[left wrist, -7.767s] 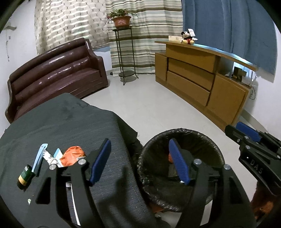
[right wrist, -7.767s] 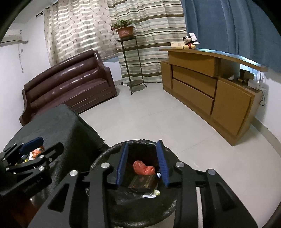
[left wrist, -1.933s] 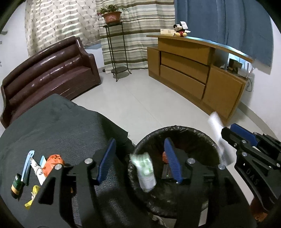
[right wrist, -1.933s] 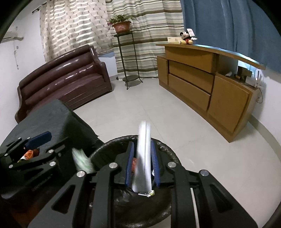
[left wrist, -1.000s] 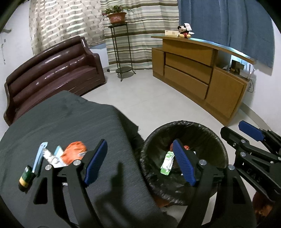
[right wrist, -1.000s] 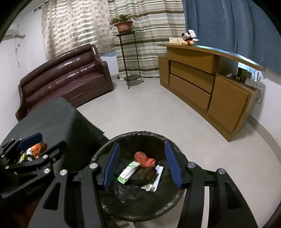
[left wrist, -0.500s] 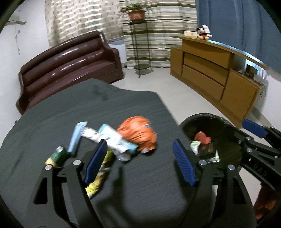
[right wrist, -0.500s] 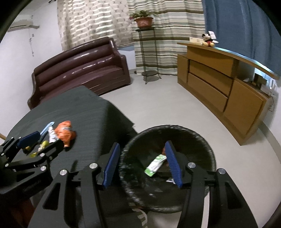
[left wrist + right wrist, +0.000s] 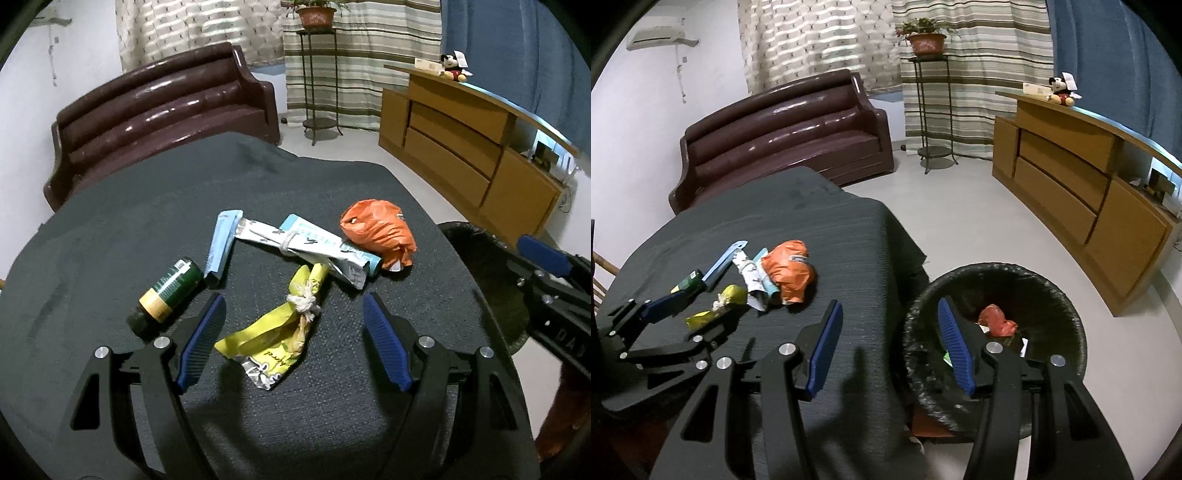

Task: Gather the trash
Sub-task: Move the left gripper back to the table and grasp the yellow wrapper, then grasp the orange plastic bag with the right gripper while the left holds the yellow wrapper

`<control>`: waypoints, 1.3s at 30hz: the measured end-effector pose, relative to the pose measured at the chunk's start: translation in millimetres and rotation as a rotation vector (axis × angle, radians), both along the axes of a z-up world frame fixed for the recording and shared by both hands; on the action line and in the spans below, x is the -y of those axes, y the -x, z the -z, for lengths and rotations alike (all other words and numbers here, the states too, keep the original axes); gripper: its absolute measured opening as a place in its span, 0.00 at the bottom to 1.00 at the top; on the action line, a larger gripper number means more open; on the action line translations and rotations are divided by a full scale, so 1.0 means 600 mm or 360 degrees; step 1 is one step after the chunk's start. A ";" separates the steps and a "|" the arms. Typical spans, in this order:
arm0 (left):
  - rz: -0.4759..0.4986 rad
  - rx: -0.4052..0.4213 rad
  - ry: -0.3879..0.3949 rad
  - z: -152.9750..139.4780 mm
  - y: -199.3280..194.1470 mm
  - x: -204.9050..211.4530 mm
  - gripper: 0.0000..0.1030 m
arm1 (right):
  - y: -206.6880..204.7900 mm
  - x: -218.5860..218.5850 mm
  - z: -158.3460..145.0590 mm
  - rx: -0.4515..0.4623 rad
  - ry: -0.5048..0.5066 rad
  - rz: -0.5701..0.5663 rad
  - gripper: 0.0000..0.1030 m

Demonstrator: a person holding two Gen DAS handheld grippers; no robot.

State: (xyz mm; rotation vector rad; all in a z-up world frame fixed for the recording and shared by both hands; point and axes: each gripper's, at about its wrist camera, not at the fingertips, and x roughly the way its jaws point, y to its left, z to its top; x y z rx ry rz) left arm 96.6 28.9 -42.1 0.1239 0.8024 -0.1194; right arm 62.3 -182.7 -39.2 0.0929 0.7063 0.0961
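Your left gripper [image 9: 293,345] tilts down, wide and empty, over the crumpled yellow foil wrapper [image 9: 275,338]; your right gripper [image 9: 888,341] (also empty, jaws apart) straddles the black bin's rim [image 9: 916,314].

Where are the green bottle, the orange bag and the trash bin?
green bottle [image 9: 168,293], left wrist view, label.
orange bag [image 9: 376,229], left wrist view, crumpled middle.
trash bin [image 9: 1067,301], right wrist view, rim.

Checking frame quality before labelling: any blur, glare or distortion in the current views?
Left wrist: sharp, trash crisp; fisheye bends the cabinet; glare streaks on the sofa. Right wrist: also sharp; gripper shadows fall on the cloth; dark vignette corners in both.
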 end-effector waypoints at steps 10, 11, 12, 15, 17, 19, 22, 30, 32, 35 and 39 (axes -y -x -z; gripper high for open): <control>0.0076 -0.0169 0.0063 0.016 -0.022 -0.015 0.52 | -0.004 -0.022 -0.001 -0.0003 0.0004 -0.0046 0.53; 0.0086 -0.0183 0.0075 0.017 -0.022 -0.016 0.45 | -0.005 -0.023 0.000 -0.0005 0.0004 -0.0052 0.53; 0.0103 -0.0197 0.0093 0.018 -0.021 -0.019 0.40 | -0.007 -0.027 -0.001 -0.0006 0.0005 -0.0056 0.53; 0.0139 -0.0188 0.0101 0.020 -0.016 -0.018 0.31 | -0.010 -0.033 -0.001 -0.0009 0.0008 -0.0070 0.53; 0.0158 -0.0176 0.0108 0.017 -0.010 -0.019 0.30 | -0.013 -0.036 -0.002 -0.0009 0.0010 -0.0081 0.53; 0.0161 -0.0170 0.0119 0.016 -0.003 -0.019 0.30 | -0.015 -0.042 -0.004 -0.0006 0.0008 -0.0090 0.53; 0.0150 -0.0165 0.0139 0.013 0.009 -0.024 0.30 | -0.019 -0.052 -0.005 0.0001 0.0012 -0.0111 0.53; 0.0018 -0.0093 0.0182 -0.014 0.022 -0.074 0.30 | -0.039 -0.079 -0.007 0.0006 0.0028 -0.0175 0.53; -0.0032 -0.0059 0.0178 -0.023 0.017 -0.088 0.30 | -0.046 -0.085 -0.007 -0.0001 0.0020 -0.0189 0.53; -0.0096 -0.0016 0.0167 -0.033 0.007 -0.106 0.30 | -0.061 -0.096 -0.005 -0.0016 0.0032 -0.0209 0.53; -0.0151 0.0003 0.0170 -0.036 -0.003 -0.126 0.30 | -0.075 -0.108 -0.001 -0.0047 0.0044 -0.0226 0.53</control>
